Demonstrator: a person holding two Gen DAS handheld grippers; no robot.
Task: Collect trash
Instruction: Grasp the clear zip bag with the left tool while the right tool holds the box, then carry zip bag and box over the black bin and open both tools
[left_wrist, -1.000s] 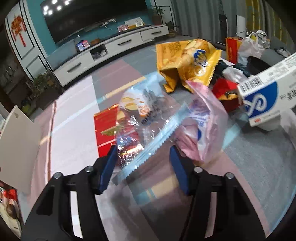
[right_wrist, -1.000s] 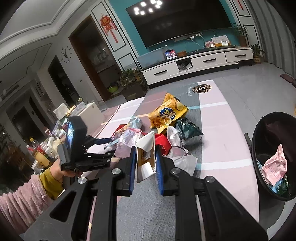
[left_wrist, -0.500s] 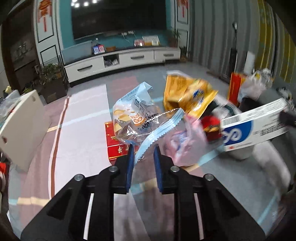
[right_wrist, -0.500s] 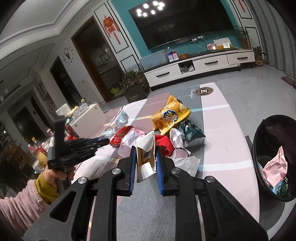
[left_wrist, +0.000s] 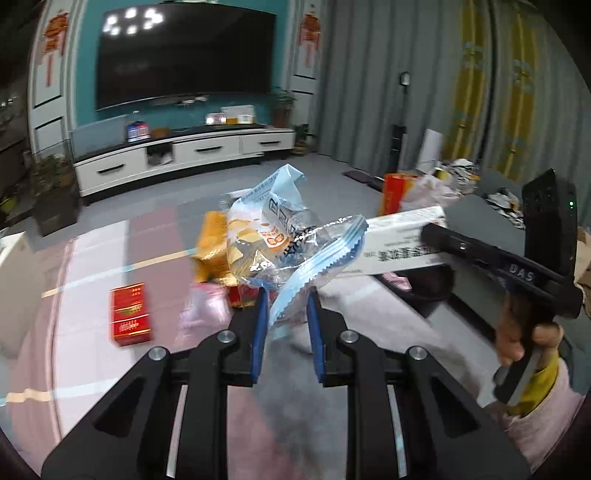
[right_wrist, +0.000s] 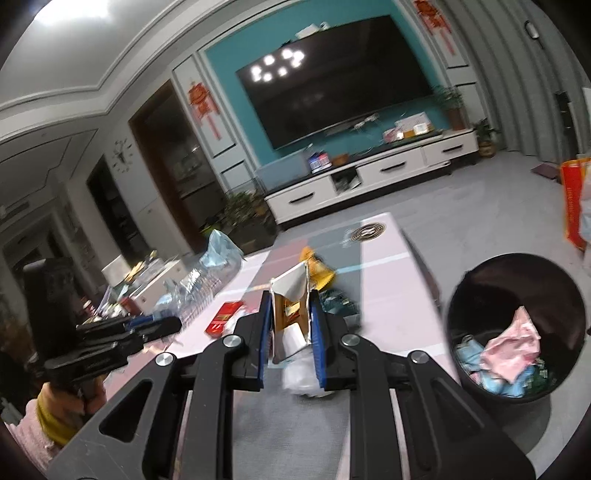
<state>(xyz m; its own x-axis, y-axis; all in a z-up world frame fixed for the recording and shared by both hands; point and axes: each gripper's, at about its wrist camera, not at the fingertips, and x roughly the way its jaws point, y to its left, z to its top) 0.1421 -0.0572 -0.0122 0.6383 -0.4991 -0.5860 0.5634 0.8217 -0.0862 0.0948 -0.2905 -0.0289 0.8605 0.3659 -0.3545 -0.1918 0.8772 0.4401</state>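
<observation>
My left gripper (left_wrist: 286, 299) is shut on the crimped blue edge of a clear and blue snack wrapper (left_wrist: 273, 236), which hangs lifted above the table. In the right wrist view that wrapper (right_wrist: 218, 258) shows at the left, ahead of the left gripper (right_wrist: 155, 326). My right gripper (right_wrist: 290, 299) is shut on an open white carton (right_wrist: 291, 288) with a silver inner flap. In the left wrist view the same carton (left_wrist: 399, 240) juts in from the right. A black bin (right_wrist: 517, 257) with pink and blue trash stands to the right of the table.
On the pink and grey table (left_wrist: 85, 258) lie a red packet (left_wrist: 129, 314), a yellow chip bag (left_wrist: 212, 247) and a pink wrapper (left_wrist: 203, 306). A green bag (right_wrist: 340, 299) lies past the carton. A hand (left_wrist: 517, 332) holds the right gripper. A TV cabinet (right_wrist: 369, 173) stands behind.
The left gripper closed on the clear wrapper's edge and lifted it off the table, tilting upward. The right gripper, still holding the carton, rose a little and swung toward the bin.
</observation>
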